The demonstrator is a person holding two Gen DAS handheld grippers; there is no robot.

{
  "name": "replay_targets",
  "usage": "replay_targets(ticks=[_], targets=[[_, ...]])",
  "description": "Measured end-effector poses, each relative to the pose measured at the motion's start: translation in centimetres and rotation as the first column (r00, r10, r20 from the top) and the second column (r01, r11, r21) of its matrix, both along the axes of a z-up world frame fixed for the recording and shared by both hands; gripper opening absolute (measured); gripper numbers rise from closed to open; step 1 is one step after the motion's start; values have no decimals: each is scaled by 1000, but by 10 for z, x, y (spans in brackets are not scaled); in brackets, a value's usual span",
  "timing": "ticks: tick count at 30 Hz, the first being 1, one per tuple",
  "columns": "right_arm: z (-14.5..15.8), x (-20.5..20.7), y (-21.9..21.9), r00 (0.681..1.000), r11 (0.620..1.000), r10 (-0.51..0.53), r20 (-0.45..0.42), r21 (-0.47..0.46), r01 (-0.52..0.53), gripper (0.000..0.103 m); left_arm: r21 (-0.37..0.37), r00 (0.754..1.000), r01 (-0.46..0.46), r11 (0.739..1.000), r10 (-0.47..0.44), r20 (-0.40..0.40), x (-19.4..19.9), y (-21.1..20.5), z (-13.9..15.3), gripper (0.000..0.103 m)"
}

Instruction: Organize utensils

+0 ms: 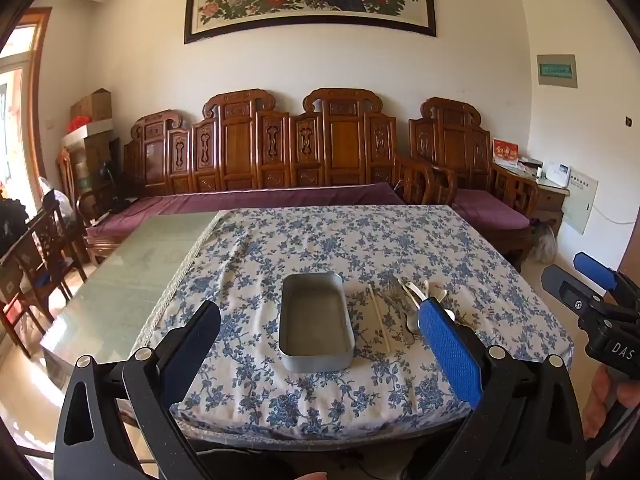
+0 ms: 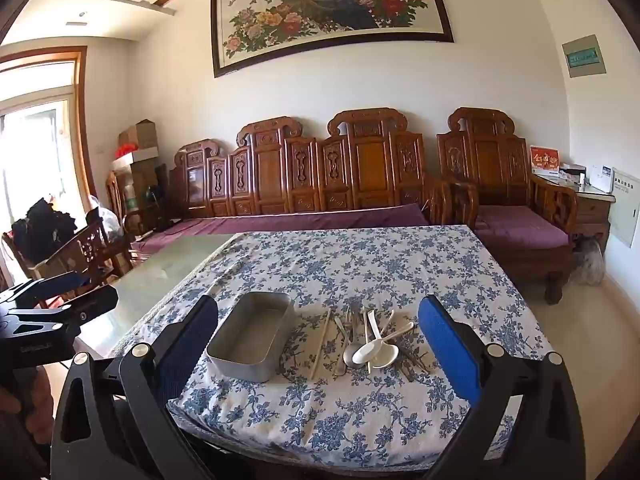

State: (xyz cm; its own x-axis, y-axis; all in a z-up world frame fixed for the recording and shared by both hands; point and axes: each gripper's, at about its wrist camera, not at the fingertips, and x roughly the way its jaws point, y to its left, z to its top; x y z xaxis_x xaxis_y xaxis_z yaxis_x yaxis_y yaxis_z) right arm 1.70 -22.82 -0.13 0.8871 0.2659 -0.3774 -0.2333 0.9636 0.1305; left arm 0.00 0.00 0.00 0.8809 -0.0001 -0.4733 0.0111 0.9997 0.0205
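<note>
Utensils [image 2: 372, 344] lie heaped on the flowered tablecloth [image 2: 360, 264], just beside the empty metal tin [image 2: 252, 336], handy for loading. Left gripper [image 1: 320, 344] and right gripper [image 2: 318, 344] hover short of the table, jaws wide, holding nothing, apparently lining up a first pick.

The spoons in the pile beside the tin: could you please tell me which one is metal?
It is the grey metal spoon, its bowl lying nearest the tin; the white spoons beside it look like plastic.
</note>
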Motion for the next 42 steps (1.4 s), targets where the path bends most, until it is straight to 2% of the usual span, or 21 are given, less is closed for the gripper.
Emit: replay_targets(ticks=[23, 35, 42], targets=[[2, -3, -1, 1000, 1000, 4, 7, 0, -4, 100, -2, 1000, 2, 1000, -2, 6, -1, 0, 1, 96], [15, -1, 3, 1000, 1000, 9, 12, 7, -9, 100, 1, 1000, 2, 1000, -2, 9, 3, -4, 8, 96], [9, -6, -2, 1000, 1000, 11, 16, 10, -12, 100, 1, 1000, 4, 1000, -4, 13, 2, -3, 14, 96]])
